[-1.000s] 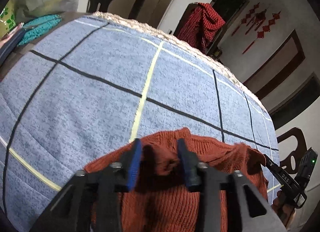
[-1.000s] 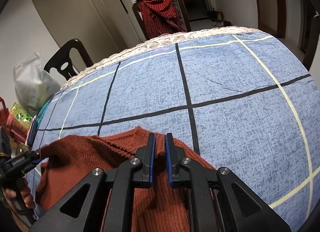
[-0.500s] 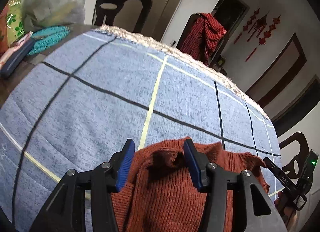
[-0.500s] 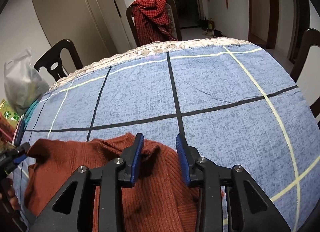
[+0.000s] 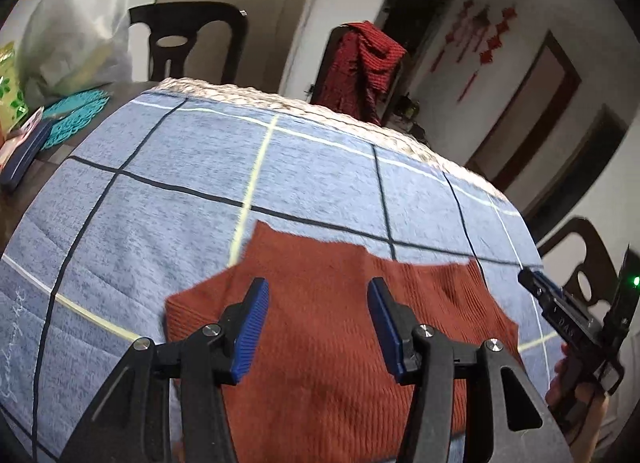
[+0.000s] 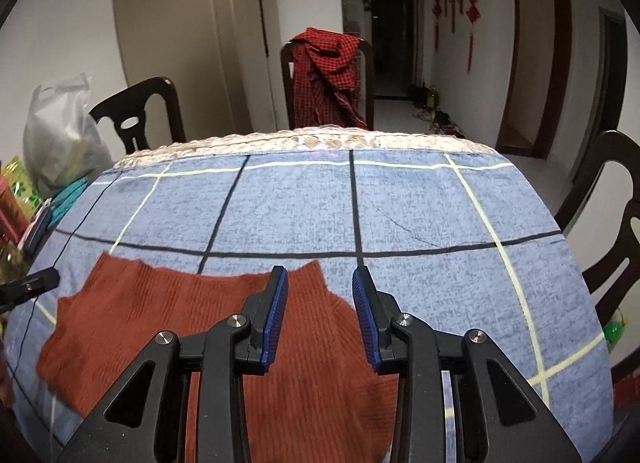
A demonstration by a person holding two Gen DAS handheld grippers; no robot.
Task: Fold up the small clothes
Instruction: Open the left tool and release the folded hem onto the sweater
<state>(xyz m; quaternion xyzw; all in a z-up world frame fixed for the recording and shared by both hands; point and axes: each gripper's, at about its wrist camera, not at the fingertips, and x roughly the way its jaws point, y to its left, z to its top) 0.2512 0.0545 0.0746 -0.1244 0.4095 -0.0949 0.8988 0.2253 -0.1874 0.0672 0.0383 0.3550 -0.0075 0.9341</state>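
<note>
A rust-red ribbed knit sweater [image 5: 312,259] [image 6: 160,303] lies spread flat on the blue checked tablecloth [image 5: 180,183] [image 6: 440,223]. Its upper edge runs across the cloth, with a raised corner at each end. My left gripper [image 5: 318,291] hovers open above the sweater's left half, with nothing between its blue pads. My right gripper [image 6: 320,277] hangs open over the sweater's right corner, also holding nothing. Each gripper shows at the edge of the other's view: the right gripper [image 5: 576,319] in a hand, and the tip of the left gripper [image 6: 36,283].
Dark wooden chairs [image 6: 132,119] [image 6: 616,231] stand around the table, one draped with a red checked cloth [image 6: 328,75]. At the table's left end are a white plastic bag [image 6: 60,135], a teal mat [image 5: 76,115] and bright packets [image 5: 10,99].
Both grippers were pinching the sweater's far edge; they opened, let it go, rose and drew back. The sweater now lies flat.
</note>
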